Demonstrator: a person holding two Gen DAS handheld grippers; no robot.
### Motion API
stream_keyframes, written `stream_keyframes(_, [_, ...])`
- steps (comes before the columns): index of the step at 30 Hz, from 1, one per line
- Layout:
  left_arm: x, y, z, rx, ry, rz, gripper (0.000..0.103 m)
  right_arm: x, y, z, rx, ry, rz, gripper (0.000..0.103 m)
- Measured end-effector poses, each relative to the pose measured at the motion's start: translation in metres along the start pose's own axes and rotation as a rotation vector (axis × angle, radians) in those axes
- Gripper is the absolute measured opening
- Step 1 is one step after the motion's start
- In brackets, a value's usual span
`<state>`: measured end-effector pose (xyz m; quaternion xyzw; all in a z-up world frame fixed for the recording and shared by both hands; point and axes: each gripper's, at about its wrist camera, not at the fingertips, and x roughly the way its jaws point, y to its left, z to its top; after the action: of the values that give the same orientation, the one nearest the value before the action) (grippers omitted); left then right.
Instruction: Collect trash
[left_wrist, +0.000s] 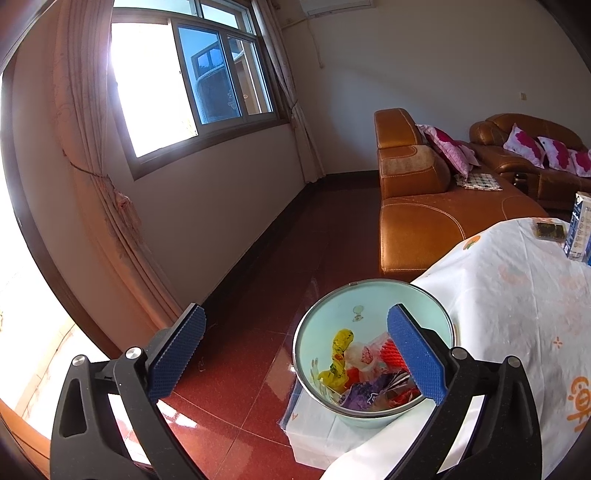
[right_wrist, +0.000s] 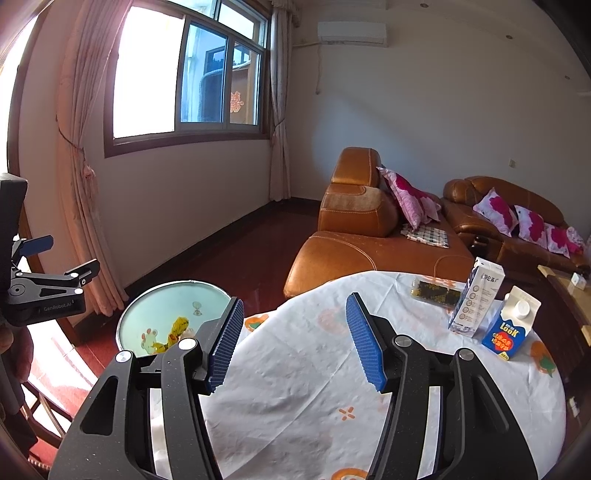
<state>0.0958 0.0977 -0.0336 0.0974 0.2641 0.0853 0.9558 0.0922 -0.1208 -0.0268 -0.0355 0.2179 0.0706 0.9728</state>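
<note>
The left hand-held gripper hangs beside the surface with its jaws wide apart and nothing between them, above the pale green bin on the floor, which already holds crumpled wrappers. The right hand-held gripper hovers over the cloth-covered surface, jaws also spread and empty. The remaining trash sits at the far edge: a tall white carton, a blue carton just beside it, and a flat dark packet behind.

The cartons stand upright and look light, so a reach that clips one corner would likely topple it into its neighbour or off the edge. The flat packet may be hard to pinch off loose cloth; closing on fabric could drag everything. The bin sits close under the edge, so a careless release may miss it.
</note>
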Motion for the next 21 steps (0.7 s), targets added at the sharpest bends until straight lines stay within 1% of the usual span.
stream_keyframes(3, [0.001, 0.0, 0.0, 0.005, 0.004, 0.007, 0.097, 0.0, 0.001, 0.001, -0.001, -0.002, 0.0, 0.058])
stream_keyframes(11, [0.004, -0.003, -0.001, 0.008, 0.024, -0.004, 0.097, 0.0, 0.0, 0.001, 0.01, -0.004, 0.002, 0.058])
stream_keyframes(12, [0.004, -0.003, -0.002, 0.01, 0.027, -0.001, 0.097, 0.0, 0.0, 0.0, 0.011, -0.003, 0.003, 0.062])
stream_keyframes(13, [0.005, -0.005, -0.002, 0.014, 0.029, 0.001, 0.097, -0.001, 0.0, 0.0, 0.013, -0.005, 0.002, 0.064])
stream_keyframes(17, [0.003, -0.01, -0.004, 0.041, 0.013, 0.014, 0.097, -0.001, -0.002, -0.003, 0.018, 0.001, 0.0, 0.064])
stream_keyframes(21, [-0.001, -0.012, -0.002, 0.044, 0.001, 0.006, 0.097, -0.001, -0.005, -0.006, 0.025, 0.006, -0.006, 0.064])
